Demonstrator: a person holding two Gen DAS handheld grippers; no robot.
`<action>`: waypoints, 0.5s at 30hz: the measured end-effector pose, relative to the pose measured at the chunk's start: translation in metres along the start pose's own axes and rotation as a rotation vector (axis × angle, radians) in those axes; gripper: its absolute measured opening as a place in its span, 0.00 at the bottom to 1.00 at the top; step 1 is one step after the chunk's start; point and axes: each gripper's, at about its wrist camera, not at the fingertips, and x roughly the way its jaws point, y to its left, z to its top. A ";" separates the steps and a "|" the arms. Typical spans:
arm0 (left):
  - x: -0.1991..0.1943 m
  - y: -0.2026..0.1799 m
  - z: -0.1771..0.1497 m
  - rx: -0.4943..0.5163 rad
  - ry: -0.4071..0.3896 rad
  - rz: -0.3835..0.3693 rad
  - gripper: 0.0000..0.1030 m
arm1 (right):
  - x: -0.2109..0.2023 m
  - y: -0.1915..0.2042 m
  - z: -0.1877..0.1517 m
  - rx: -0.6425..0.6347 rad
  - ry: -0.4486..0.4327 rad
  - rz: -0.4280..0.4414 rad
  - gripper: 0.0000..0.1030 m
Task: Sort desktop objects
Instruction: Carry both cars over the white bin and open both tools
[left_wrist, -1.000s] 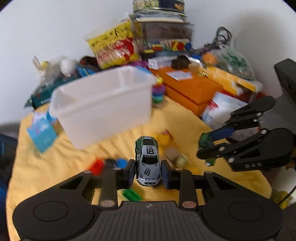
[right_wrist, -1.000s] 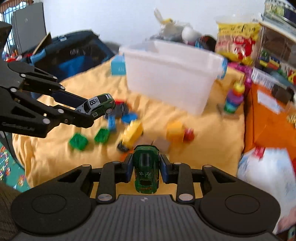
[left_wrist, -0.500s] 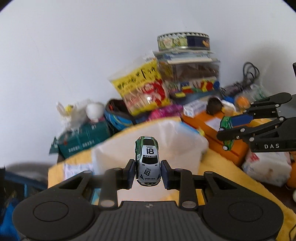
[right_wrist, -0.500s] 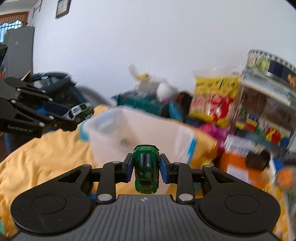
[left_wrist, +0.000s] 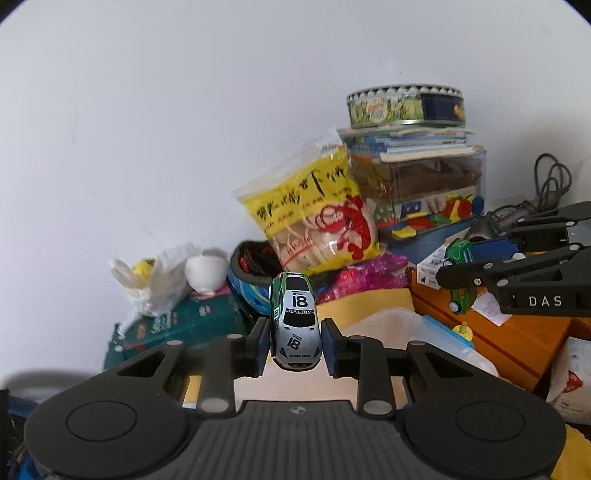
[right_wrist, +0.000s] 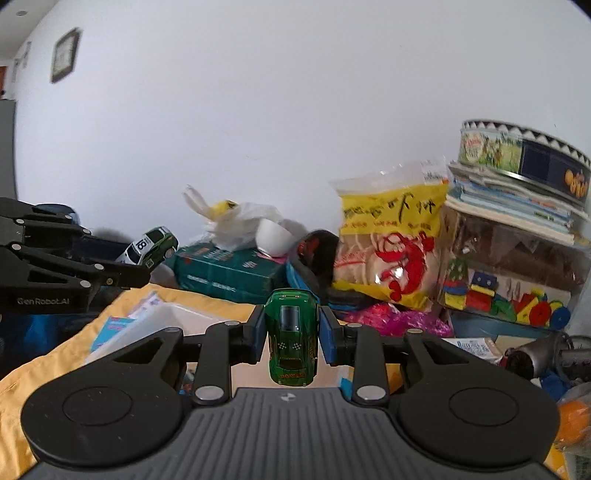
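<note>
Two toy cars are in play, one in each gripper. The silver and green car (left_wrist: 295, 325), numbered 18, sits nose-out between the two blue pads of the left gripper (left_wrist: 295, 345), which is clamped on its sides and holds it clear of the table. The dark green car (right_wrist: 291, 334) is held the same way, pinched at its flanks by the right gripper (right_wrist: 291, 341). Each gripper shows in the other's camera: from the left wrist the right gripper appears off to the right with its green car, and from the right wrist the left gripper appears off to the left carrying the numbered car.

Just below and ahead of both grippers lies one white plastic bin (right_wrist: 162, 321), only its rim and part of its inside visible, standing on a yellow cloth (right_wrist: 33, 373). A single light blue card (right_wrist: 110, 328) lies against the bin's left side.

Further ahead, against the white wall, one yellow snack bag (left_wrist: 314, 225) with a red shrimp print leans on one clear box (left_wrist: 424, 195) of coloured wooden shapes. On that box lies a stack of books, too thin to count, topped by one round tin (left_wrist: 404, 105). To the left of the bag are one dark green box (left_wrist: 177, 328) and, on top of it, one knotted white plastic bag (left_wrist: 155, 280). To the right of the left gripper sits one orange box (left_wrist: 517, 339).
</note>
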 end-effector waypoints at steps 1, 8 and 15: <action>0.007 -0.001 -0.002 -0.007 0.012 -0.005 0.32 | 0.006 -0.001 -0.001 0.013 0.012 -0.004 0.32; 0.025 -0.008 -0.013 -0.007 0.073 0.006 0.38 | 0.030 0.002 -0.009 -0.009 0.069 -0.017 0.33; -0.004 -0.019 -0.014 0.035 0.037 0.017 0.49 | 0.021 0.008 -0.009 -0.034 0.052 0.003 0.37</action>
